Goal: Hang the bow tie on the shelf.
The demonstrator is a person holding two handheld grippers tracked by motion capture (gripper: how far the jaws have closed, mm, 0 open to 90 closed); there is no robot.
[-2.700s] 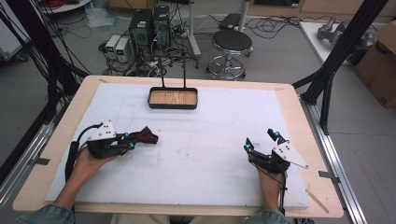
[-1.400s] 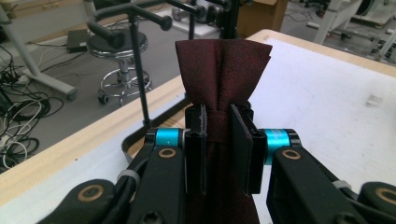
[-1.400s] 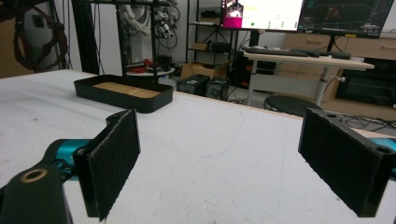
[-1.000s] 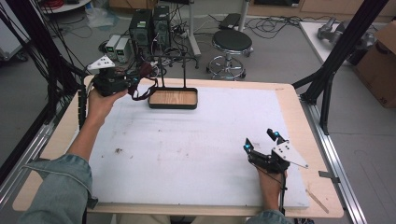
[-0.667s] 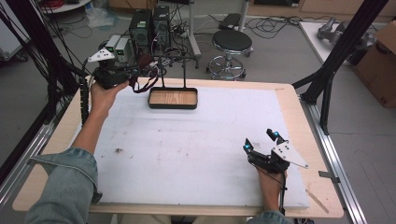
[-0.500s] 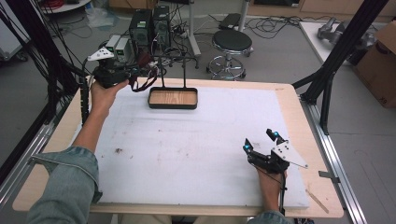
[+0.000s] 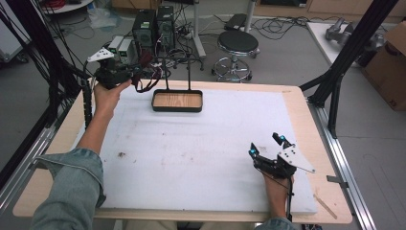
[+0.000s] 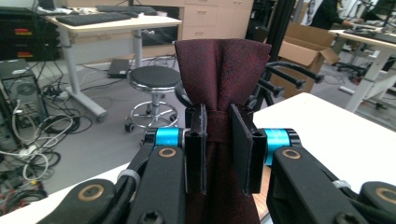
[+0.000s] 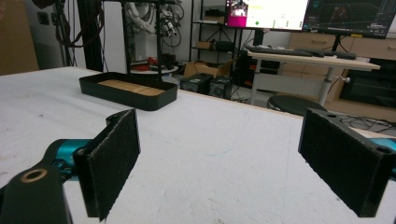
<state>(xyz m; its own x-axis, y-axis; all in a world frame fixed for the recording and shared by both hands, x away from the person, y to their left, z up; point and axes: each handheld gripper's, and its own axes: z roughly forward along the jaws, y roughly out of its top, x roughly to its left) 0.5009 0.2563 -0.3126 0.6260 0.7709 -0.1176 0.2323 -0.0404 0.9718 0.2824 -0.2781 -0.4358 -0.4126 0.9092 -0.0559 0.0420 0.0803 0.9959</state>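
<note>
My left gripper is raised over the table's far left corner, shut on a dark red necktie. The tie loops and hangs from the jaws, just left of a black stand with a wooden tray base and two upright posts. In the left gripper view the folded maroon fabric is pinched between both pads. My right gripper rests on the white mat near the front right, open, with nothing between its pads. The tray stand lies well beyond it.
A white mat covers the wooden table. Behind the far edge stand a round stool, computer cases and tangled cables. Black frame struts rise at the right, with a cardboard box beyond.
My left gripper rose from the front left of the mat to the far left corner and now holds the necktie, drifting slightly. The right gripper has stayed put.
</note>
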